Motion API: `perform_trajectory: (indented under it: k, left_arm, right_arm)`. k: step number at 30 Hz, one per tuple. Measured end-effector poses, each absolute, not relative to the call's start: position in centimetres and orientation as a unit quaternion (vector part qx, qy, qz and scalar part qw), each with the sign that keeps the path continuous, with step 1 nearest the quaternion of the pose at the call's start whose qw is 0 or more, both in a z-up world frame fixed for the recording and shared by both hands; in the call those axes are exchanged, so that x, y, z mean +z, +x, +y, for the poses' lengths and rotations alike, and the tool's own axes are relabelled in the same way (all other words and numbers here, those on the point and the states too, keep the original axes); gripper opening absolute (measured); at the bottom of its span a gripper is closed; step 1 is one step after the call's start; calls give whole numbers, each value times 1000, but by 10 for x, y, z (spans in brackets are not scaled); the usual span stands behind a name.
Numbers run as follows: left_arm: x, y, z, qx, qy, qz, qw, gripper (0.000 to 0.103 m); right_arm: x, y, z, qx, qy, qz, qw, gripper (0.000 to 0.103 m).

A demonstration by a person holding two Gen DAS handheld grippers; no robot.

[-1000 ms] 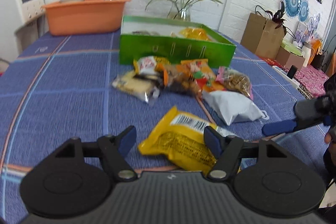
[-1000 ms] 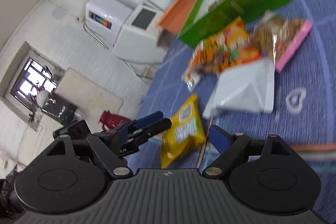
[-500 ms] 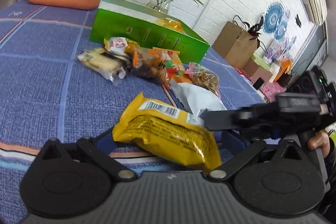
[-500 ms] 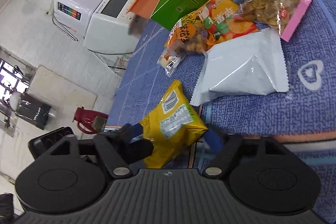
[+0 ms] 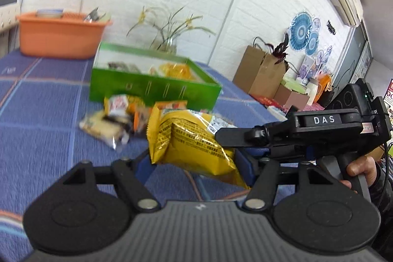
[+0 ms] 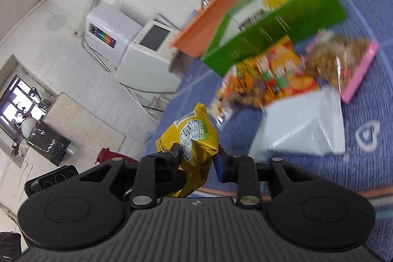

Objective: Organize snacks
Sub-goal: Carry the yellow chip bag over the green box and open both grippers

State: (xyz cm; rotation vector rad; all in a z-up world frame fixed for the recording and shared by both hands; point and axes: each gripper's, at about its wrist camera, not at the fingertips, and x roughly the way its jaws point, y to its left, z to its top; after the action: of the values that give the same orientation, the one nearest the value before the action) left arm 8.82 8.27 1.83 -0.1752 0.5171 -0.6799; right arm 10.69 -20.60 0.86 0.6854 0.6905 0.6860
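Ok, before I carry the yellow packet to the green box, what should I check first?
1. Right gripper pinches yellow packet: ok.
2. Left gripper holds it too: cannot tell; the packet sits between its fingers.
3. Packet off the table: ok, it seems.
4. Green box open on top: ok.
5. Free room in box: cannot tell, blurred.
6. Low path to box: not ok, loose snacks lie in front.

A matte black ribbed plastic left gripper (image 5: pixel 196 166) with 2 silver screws is seen; "DAS" is printed on the black right gripper (image 5: pixel 229 136) at right.
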Motion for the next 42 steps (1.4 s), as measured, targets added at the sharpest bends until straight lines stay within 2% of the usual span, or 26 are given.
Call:
perform_trajectory:
  k: [9, 14, 19, 25, 28, 29, 30, 31, 32, 33, 34, 35, 42]
  left_arm:
    - [66, 132, 55, -319, -47, 170, 931, 65]
    - [89, 169, 28, -283, 7, 121, 951, 68]
    - [86, 220, 14, -262, 9, 132, 956, 68]
    - [56, 276, 9, -264, -13, 178, 948, 68]
    - [40, 293, 8, -251, -28, 198, 947, 77]
    - [37, 296, 9, -242, -31, 199, 949, 82]
    - [34, 297, 10, -228, -31, 200, 952, 84]
    - [33, 297, 11, -217, -28, 199, 955, 84]
    - [32, 295, 13, -209, -22, 197, 958, 88]
    - [32, 291, 16, -202, -16, 194, 960, 92]
    - [33, 286, 19, -195, -11, 190, 962, 101]
    - [34, 280, 23, -188, -8, 183, 965, 102]
    - [36, 215, 45, -195, -31, 183, 963, 102]
  right_arm:
    - [59, 156, -213, 329, 281, 243, 868, 52]
    - [77, 196, -221, 335, 251, 192, 888, 53]
    - [69, 238, -225, 322, 237, 179, 899, 53]
    - [38, 280, -232, 285, 273, 210, 895, 53]
    - [25, 290, -232, 258, 282, 215, 898, 53]
    - [22, 291, -233, 245, 285, 210, 903, 57]
    - [20, 290, -235, 232, 290, 201, 906, 66]
    - [19, 289, -238, 218, 298, 190, 910, 98]
    - [19, 286, -241, 209, 300, 182, 913, 103]
    - [21, 281, -244, 200, 299, 170, 918, 103]
    - [24, 276, -248, 198, 291, 161, 922, 103]
    - [27, 270, -251, 203, 281, 155, 925, 103]
    - [34, 192, -276, 230, 278, 151, 920, 103]
